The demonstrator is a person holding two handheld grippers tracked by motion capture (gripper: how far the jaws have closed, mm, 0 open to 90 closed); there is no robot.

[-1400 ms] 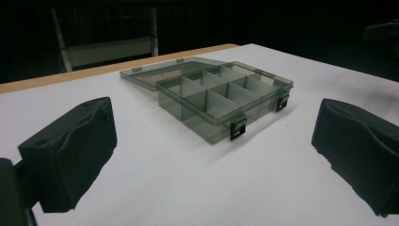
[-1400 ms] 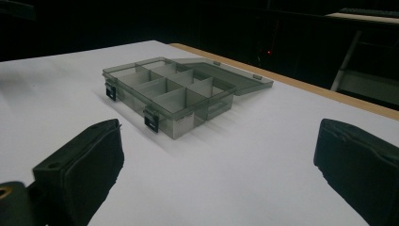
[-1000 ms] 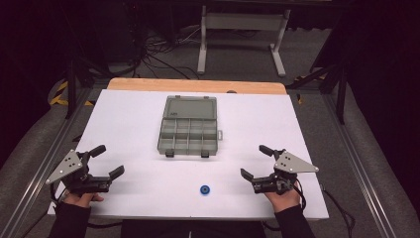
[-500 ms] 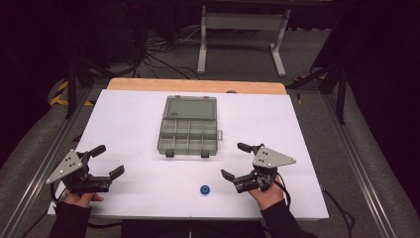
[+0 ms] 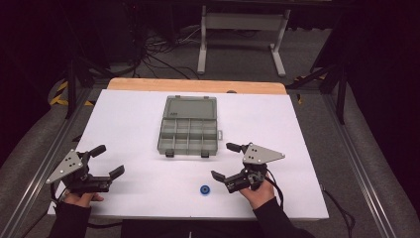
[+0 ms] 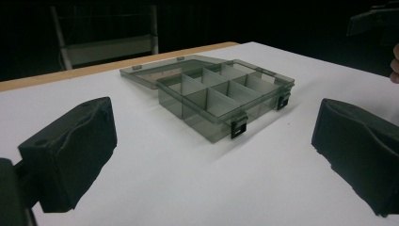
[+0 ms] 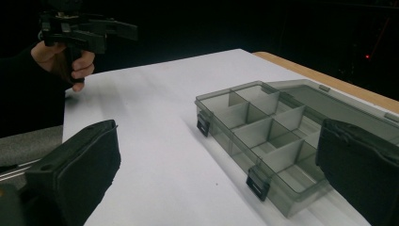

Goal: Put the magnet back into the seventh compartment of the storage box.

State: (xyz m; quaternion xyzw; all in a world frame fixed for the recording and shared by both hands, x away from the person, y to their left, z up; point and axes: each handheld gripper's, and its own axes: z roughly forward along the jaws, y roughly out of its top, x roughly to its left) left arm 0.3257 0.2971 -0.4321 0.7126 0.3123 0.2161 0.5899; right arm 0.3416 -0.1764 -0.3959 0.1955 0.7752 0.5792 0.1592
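Observation:
A smoky grey compartment box (image 5: 189, 135) lies open in the middle of the white table (image 5: 129, 119), its lid (image 5: 191, 106) flat behind it and its cells empty. A small blue ring (image 5: 204, 189) rests near the front edge. My right gripper (image 5: 224, 161) stands open just right of the ring, off the box's front right corner, with nothing between its jaws. Open and empty too, my left gripper (image 5: 109, 160) is at the front left. The left gripper view looks at the box (image 6: 226, 101) between wide jaws, as does the right gripper view of the box (image 7: 263, 127).
A bare wooden strip (image 5: 198, 85) runs along the table's far edge, with a white stand (image 5: 240, 22) and cables on the floor behind. Metal rails (image 5: 29, 198) flank the table. The other hand's gripper (image 7: 84, 30) shows far off in the right gripper view.
My right gripper has moved left and slightly forward, from the front right corner toward the blue ring and the box. The left gripper has stayed put.

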